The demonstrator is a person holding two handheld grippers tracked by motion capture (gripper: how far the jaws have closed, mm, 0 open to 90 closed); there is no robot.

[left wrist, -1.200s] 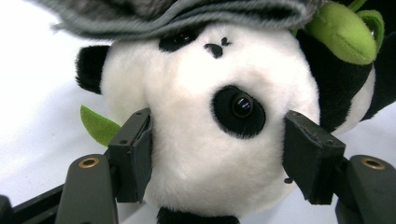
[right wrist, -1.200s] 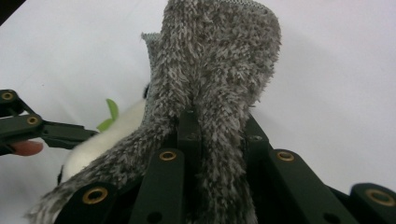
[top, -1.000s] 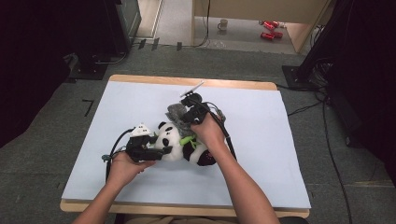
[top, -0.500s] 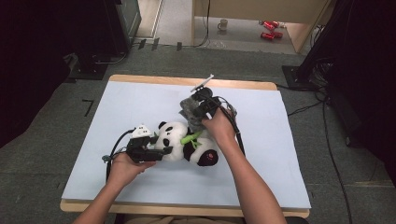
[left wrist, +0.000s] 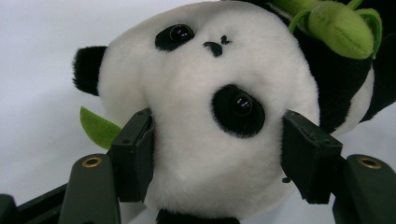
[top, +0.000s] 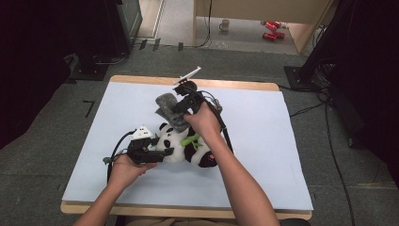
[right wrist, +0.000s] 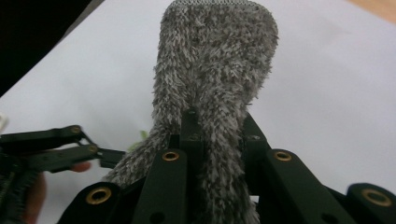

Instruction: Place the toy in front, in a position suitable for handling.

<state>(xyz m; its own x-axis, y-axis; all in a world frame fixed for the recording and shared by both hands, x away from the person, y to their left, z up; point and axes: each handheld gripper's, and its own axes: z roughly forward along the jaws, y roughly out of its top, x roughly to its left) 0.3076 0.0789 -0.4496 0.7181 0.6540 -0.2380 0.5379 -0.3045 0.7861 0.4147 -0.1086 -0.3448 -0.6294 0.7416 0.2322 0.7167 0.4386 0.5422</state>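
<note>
Sock (top: 168,110), pinched in right tongs (top: 181,107), has risen off panda (top: 186,146).

Left gripper (top: 157,153) fingers spread wide; right gripper (top: 181,110) clamped.

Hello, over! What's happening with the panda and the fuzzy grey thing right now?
Left gripper clamped on panda head, panda lying on table. Right gripper pinching grey sock, lifted above panda. Nothing in the way.
</note>
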